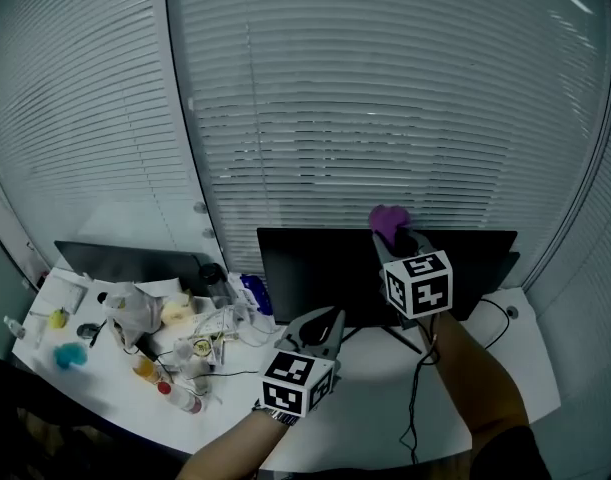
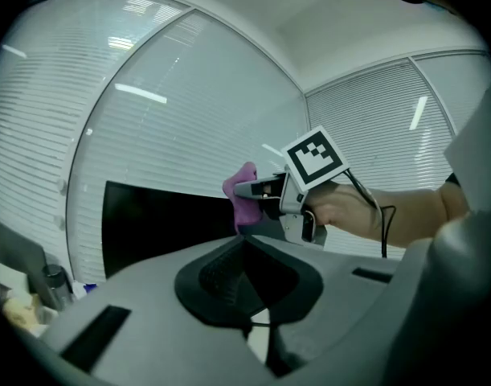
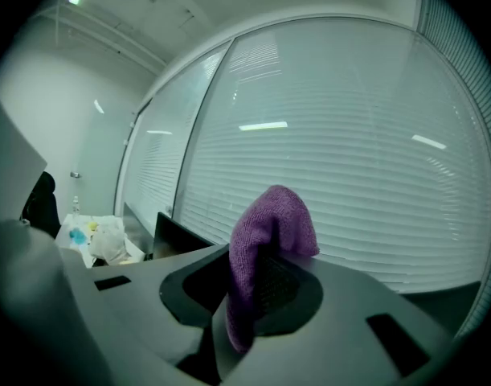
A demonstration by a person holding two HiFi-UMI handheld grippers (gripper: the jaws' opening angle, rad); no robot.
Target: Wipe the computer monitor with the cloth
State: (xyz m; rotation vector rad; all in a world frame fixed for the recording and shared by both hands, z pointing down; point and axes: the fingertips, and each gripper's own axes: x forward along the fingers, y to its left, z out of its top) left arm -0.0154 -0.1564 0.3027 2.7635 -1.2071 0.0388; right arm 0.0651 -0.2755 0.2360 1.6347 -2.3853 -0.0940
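Now, right gripper (image 1: 397, 238): clamped tight on the purple cloth (image 1: 388, 220), which bunches upward as a wiping pad.
Cloth position: monitor (image 1: 315, 278) top edge, 12 o'clock; likely ready for a pass.
Left gripper (image 1: 323, 320): jaws together, empty, 6 o'clock, probably parked clear.

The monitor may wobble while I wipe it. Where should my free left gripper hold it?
Probably pinch the monitor at its upper left corner, coming from above. The panel is thin and upright, that edge is bare, and the right gripper with the purple cloth is on the top edge further right.
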